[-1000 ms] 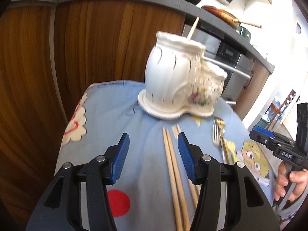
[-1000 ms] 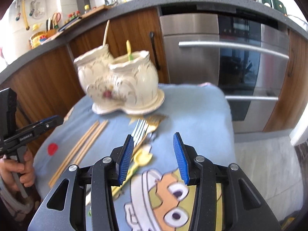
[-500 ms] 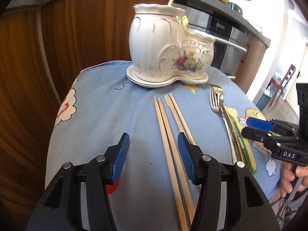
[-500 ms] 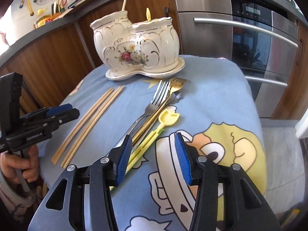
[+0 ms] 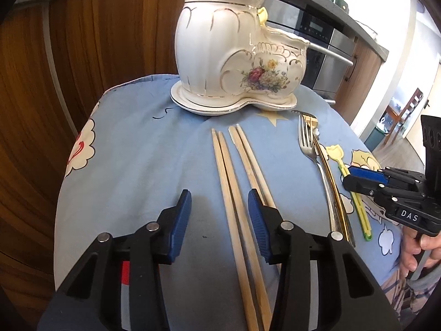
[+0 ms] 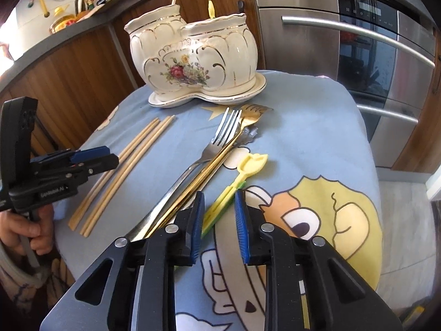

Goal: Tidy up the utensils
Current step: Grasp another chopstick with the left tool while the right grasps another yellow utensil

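A white floral ceramic holder (image 5: 237, 63) (image 6: 193, 58) with two pots stands on its saucer at the far side of a blue cartoon cloth (image 5: 143, 160). One chopstick and a yellow utensil stick out of it. Several wooden chopsticks (image 5: 234, 182) (image 6: 132, 162) lie on the cloth. My left gripper (image 5: 219, 207) (image 6: 110, 157) is low over them, its jaws closing with two chopsticks between the pads, not pressed. My right gripper (image 6: 219, 204) (image 5: 358, 182) is closing around the handle of a yellow-green plastic utensil (image 6: 252, 164), pads apart from it. A silver fork (image 6: 220, 138) and a gold fork (image 6: 248, 113) lie beside it.
Wooden cabinet fronts (image 5: 82, 41) stand behind the table on the left, and a stainless oven (image 6: 358, 55) with bar handles on the right. The cloth drops off at the table's rounded edges. A hand (image 6: 24, 229) holds the left gripper's grip.
Both grippers have sunk toward the cloth and tipped down. Both pairs of jaws have narrowed, the right much more. The yellow-green handle now lies between the right pads.
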Motion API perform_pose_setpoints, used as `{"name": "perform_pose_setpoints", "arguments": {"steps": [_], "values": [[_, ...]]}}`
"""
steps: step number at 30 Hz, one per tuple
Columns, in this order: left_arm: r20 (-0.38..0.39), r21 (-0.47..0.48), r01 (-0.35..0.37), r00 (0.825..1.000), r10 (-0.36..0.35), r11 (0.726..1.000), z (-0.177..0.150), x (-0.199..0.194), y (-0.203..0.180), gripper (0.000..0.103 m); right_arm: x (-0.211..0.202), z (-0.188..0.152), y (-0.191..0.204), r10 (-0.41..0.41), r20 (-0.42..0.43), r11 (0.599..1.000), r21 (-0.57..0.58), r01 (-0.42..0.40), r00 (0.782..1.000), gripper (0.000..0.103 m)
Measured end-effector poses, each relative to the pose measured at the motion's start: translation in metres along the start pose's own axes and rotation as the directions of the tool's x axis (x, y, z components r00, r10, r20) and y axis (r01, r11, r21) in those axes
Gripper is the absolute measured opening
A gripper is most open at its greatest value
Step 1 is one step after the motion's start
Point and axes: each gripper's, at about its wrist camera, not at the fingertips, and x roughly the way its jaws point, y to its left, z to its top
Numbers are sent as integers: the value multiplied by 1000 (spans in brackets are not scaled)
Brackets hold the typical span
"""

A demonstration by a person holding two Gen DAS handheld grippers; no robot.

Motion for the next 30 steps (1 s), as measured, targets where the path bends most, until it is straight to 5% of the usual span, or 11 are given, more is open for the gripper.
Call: {"name": "perform_pose_setpoints", "arguments": {"steps": [21, 25, 30], "values": [[-39, 33, -33, 999, 34, 999, 5, 5, -1, 38, -2, 16, -17, -31, -126, 982, -188, 6, 992, 19], [-79, 64, -38, 996, 43, 997, 10, 10, -4, 25, 1, 19, -19, -24, -143, 982, -190, -4, 989, 19], [-105, 106, -55, 992, 66, 993, 14, 14, -9, 21, 6, 27, -24, -35, -167, 979, -202, 0, 985, 19]]}}
